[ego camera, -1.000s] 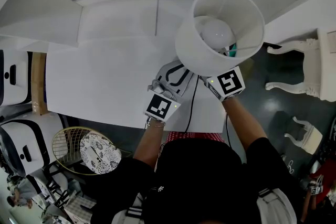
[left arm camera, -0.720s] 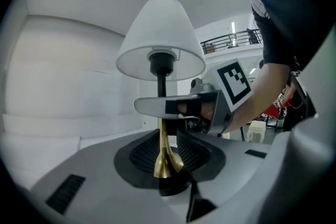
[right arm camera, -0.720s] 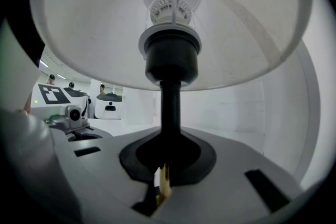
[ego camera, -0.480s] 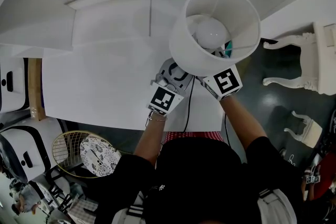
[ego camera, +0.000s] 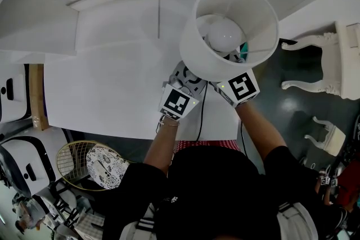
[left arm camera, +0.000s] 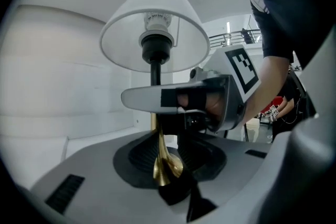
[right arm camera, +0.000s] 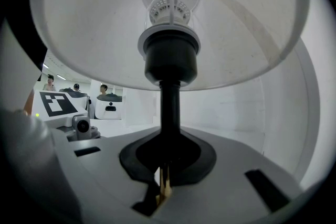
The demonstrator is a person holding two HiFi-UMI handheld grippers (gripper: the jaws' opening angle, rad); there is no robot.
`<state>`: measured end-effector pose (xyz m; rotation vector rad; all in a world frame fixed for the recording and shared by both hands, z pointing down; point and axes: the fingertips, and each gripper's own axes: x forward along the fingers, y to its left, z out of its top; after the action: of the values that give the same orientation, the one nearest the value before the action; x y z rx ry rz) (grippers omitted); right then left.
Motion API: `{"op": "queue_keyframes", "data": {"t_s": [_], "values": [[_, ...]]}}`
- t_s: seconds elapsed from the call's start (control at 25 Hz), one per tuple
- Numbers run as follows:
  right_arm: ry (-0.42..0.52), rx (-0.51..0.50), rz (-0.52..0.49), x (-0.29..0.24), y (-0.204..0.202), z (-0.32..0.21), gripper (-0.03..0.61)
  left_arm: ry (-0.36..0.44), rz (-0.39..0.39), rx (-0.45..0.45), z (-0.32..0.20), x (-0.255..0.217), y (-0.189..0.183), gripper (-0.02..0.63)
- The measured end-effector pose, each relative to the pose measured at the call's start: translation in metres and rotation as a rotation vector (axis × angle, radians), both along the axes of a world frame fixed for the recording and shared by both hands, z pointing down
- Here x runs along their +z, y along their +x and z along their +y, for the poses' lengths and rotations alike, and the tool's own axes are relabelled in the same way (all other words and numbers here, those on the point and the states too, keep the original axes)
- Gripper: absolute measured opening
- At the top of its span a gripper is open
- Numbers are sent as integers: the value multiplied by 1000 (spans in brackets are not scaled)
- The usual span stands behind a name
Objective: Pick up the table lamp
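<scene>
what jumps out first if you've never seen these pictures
The table lamp dominates: its big white shade and bare bulb fill the upper right of the head view, held over the white table. The right gripper is shut on the lamp's thin stem just under the shade. Close beside it, the left gripper has just been opening its jaws, with the stem's flared brass part standing between them, apparently unclamped.

Left grey two-jaw gripper (left arm camera: 176, 181) held close beside right grey two-jaw gripper (right arm camera: 161, 186), bare forearms (ego camera: 163, 149) extended forward. Left jaws parted, just been opening, slim gold lamp stem (left arm camera: 159, 149) between them. Right jaws clamped on same stem, pointed level.
</scene>
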<state>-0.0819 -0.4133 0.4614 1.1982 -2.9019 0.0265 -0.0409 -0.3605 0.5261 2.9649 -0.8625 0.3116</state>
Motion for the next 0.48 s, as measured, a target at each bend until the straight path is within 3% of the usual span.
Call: {"op": "queue_keyframes", "data": {"t_s": [0.16, 0.48], "values": [[8, -2, 15, 3, 0, -1, 15, -8, -46, 10, 2, 12, 0, 98], [10, -22, 26, 5, 0, 0, 15, -29, -3, 28, 3, 12, 0, 110]]}}
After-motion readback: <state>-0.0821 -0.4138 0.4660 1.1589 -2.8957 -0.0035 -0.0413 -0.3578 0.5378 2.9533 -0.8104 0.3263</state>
